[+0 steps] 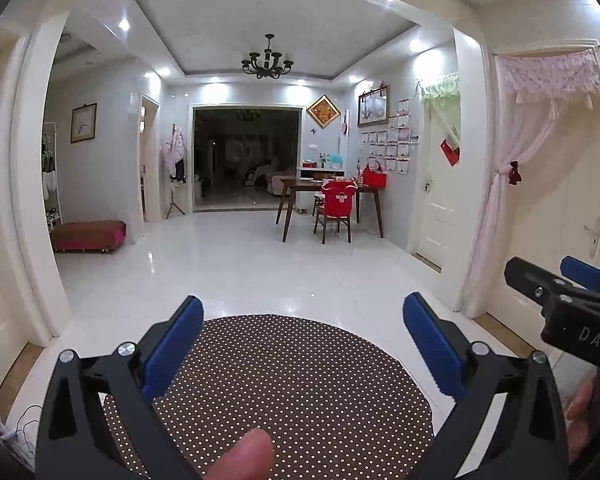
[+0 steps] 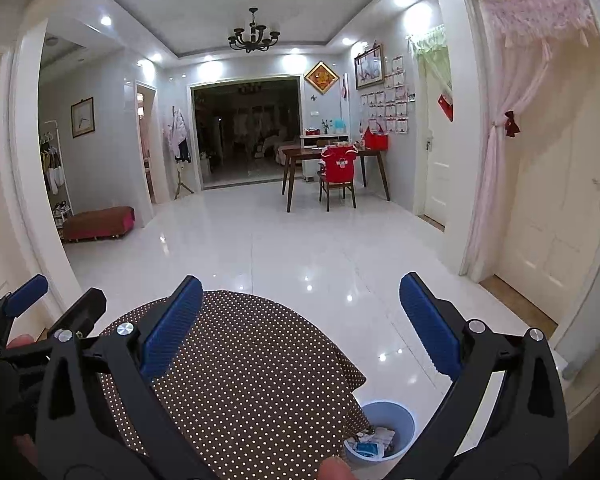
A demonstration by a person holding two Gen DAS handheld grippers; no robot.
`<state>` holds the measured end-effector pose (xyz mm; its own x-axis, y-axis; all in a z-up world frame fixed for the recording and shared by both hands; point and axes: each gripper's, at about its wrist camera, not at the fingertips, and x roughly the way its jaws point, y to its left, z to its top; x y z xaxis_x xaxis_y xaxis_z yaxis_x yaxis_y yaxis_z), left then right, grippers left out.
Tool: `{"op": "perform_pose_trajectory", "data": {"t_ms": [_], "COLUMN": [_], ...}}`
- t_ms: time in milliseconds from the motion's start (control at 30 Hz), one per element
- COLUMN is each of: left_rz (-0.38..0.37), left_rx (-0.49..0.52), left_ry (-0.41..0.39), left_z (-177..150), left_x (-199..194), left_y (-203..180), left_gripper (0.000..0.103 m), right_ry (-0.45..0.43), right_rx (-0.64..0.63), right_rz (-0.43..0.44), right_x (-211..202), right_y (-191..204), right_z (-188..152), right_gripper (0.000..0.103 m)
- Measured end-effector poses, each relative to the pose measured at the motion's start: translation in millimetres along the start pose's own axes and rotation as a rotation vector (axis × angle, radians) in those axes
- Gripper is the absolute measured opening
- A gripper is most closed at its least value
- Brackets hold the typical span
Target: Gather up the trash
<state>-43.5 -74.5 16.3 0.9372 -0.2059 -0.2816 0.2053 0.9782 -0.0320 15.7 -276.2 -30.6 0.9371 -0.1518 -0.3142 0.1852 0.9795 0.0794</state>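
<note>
My left gripper (image 1: 304, 344) is open above a round table with a brown polka-dot cloth (image 1: 284, 392), nothing between its blue pads. My right gripper (image 2: 300, 324) is also open and empty over the same cloth (image 2: 240, 380). A light blue bin (image 2: 384, 432) stands on the floor beside the table at the lower right, holding crumpled paper and wrappers (image 2: 374, 442). The right gripper (image 1: 548, 284) shows at the right edge of the left wrist view; the left gripper (image 2: 52, 300) shows at the left edge of the right wrist view. No loose trash shows on the cloth.
White glossy floor (image 2: 300, 248) stretches ahead. A wooden dining table (image 2: 336, 160) with a red-covered chair stands at the far right. A low red bench (image 2: 100, 222) sits at the left. White doors with pink curtains (image 2: 500, 184) line the right wall.
</note>
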Motion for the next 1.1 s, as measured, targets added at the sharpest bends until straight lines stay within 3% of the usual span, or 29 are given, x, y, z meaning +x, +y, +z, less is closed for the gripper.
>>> {"op": "perform_pose_trajectory", "data": {"t_ms": [1100], "left_rz": [-0.012], "left_rx": [-0.027], "left_ry": [-0.029], "left_z": [7.5], "left_x": [5.1], "left_y": [0.0], "left_gripper": [0.098], "right_ry": [-0.026], "right_rx": [0.002], "right_rz": [0.007], "right_x": [5.7], "right_y": [1.4], "right_z": [5.9], "right_gripper": [0.097]}}
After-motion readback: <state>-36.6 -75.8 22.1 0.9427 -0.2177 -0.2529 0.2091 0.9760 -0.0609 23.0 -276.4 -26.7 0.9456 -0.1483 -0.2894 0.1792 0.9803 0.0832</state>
